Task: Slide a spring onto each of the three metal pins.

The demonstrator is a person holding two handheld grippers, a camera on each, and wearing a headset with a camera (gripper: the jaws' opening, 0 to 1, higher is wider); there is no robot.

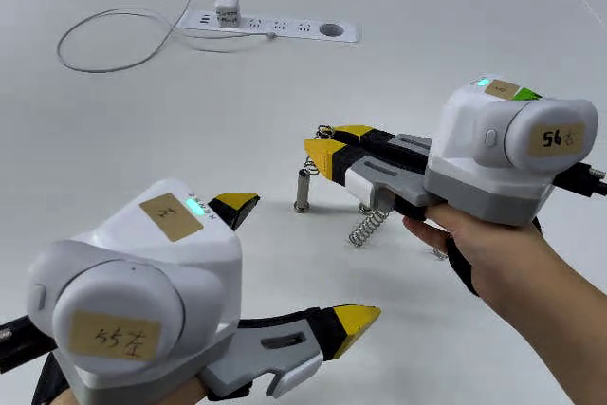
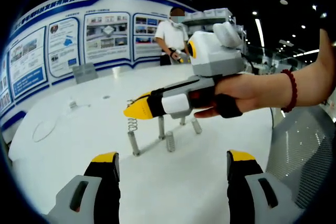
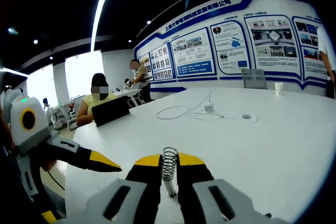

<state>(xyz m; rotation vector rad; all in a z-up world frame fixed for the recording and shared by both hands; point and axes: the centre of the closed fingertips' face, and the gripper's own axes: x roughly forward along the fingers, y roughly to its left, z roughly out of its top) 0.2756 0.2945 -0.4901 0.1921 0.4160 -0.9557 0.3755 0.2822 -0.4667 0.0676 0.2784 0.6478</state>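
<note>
Nearest to us, the left gripper hangs low at the front of the white table. Its yellow-tipped jaws are spread wide and hold nothing; in the left gripper view they frame a bare stretch of tabletop.

Beyond it, a hand holds the right gripper level, pointing across the table. Its jaws are drawn in close on a spring, which stands upright between the yellow tips. Directly under that spring stands a metal pin, upright on the table. The spring's lower end meets the pin's top (we cannot tell whether it has gone over the tip).

Just beside that pin, under the body of the right gripper, a second spring stands tilted on the table. In the left gripper view two more upright pieces stand close behind the first pin, too small for us to tell apart.

Farthest off, a white power strip lies flat with a charger plugged in. Its cable loops away across the table.
</note>
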